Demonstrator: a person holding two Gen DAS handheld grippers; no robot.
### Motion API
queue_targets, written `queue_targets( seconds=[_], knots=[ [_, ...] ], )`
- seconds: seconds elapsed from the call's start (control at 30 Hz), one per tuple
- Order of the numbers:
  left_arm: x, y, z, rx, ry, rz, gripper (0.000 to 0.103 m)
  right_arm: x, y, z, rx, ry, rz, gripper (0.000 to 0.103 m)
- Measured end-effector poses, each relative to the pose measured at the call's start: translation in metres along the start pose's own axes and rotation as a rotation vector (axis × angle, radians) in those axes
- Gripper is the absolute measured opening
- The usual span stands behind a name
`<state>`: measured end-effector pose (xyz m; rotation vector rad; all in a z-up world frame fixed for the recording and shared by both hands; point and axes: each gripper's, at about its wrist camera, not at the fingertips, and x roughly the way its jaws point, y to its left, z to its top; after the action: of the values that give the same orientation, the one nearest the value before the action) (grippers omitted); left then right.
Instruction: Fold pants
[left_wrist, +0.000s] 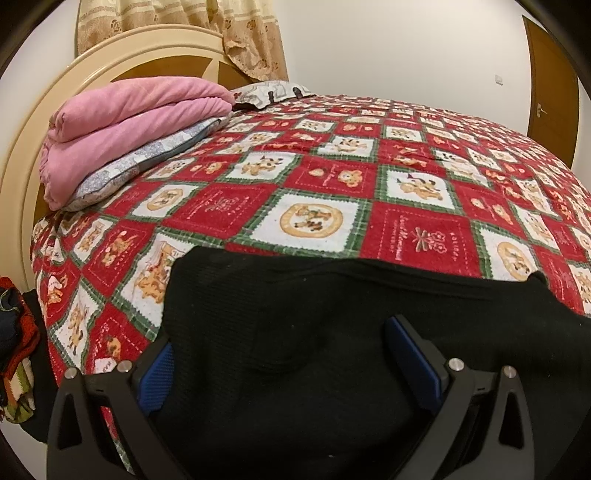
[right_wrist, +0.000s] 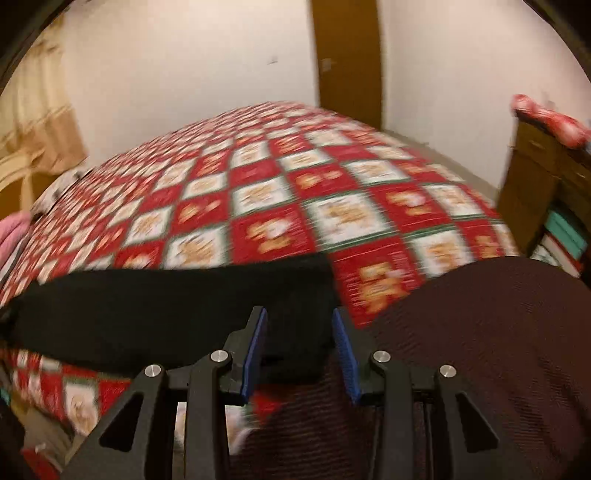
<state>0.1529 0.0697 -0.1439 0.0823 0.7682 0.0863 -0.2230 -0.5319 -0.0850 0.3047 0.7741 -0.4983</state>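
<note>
— Where are the pants (left_wrist: 295, 332) right now?

— Lying on the bed (left_wrist: 332, 177), at its near edge, in the lower half of both wrist views. From the left wrist I see them as a broad black slab with straight top and left edges, so I judge at least one fold is already in. In the right wrist view they run as a dark band from the lower left of the frame toward the centre, ending in a squared-off edge.

— And your fingers?

— The left gripper (left_wrist: 288, 354) has its fingers spread wide over the black cloth, pads apart, gripping nothing that I can see. The right gripper (right_wrist: 299, 350) is partly open too; the end of the pants sits in the gap between the blue pads, but they do not press on it. That view is blurred, so I won't swear to finer detail.

— What's left?

— I can't tell how many layers are stacked. I'd guess another fold to shorten the band, then some smoothing. The brown fabric (right_wrist: 498, 350) at the lower right of the right view is a separate piece, not the pants.
</note>
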Motion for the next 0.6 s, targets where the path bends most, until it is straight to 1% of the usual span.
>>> queue_targets(
  seconds=[0.1,0.17,0.2,0.27,0.33,0.37,0.4,0.43,0.47,0.5,0.57,0.6],
  knots=[
    [0.0,0.0,0.001,-0.001,0.009,0.003,0.103,0.023,0.015,-0.005,-0.044,0.091,0.047,0.039],
    [0.0,0.0,0.001,0.002,0.011,0.002,0.103,0.046,0.018,-0.009,-0.048,0.206,0.046,0.039],
    [0.0,0.0,0.001,0.005,0.012,0.001,0.103,0.052,0.017,-0.009,-0.044,0.235,0.046,0.037],
    [0.0,0.0,0.002,0.011,0.015,-0.004,0.103,0.044,0.014,0.0,-0.037,0.201,0.048,0.039],
    [-0.001,0.001,0.003,0.016,0.021,-0.008,0.103,0.021,0.005,0.015,-0.013,0.085,0.068,0.04],
    [-0.003,0.001,0.004,0.016,0.027,-0.008,0.103,0.012,-0.002,0.022,0.013,0.037,0.073,0.044],
    [-0.007,0.001,0.004,0.016,0.031,-0.008,0.103,0.007,-0.012,0.029,0.048,0.002,0.06,0.067],
    [-0.013,0.0,0.005,0.017,0.023,-0.013,0.103,0.006,-0.019,0.036,0.077,-0.014,0.039,0.082],
    [-0.019,-0.001,0.004,0.016,0.008,-0.026,0.103,0.009,-0.025,0.04,0.093,-0.02,0.023,0.083],
    [-0.029,-0.004,0.004,0.011,-0.011,-0.046,0.103,0.018,-0.03,0.044,0.096,-0.003,0.019,0.083],
    [-0.046,-0.011,0.003,0.01,-0.05,-0.09,0.103,0.043,-0.034,0.049,0.087,0.063,0.006,0.082],
    [-0.054,-0.015,0.003,0.014,-0.067,-0.109,0.103,0.059,-0.031,0.05,0.064,0.104,-0.025,0.076]
  ],
)
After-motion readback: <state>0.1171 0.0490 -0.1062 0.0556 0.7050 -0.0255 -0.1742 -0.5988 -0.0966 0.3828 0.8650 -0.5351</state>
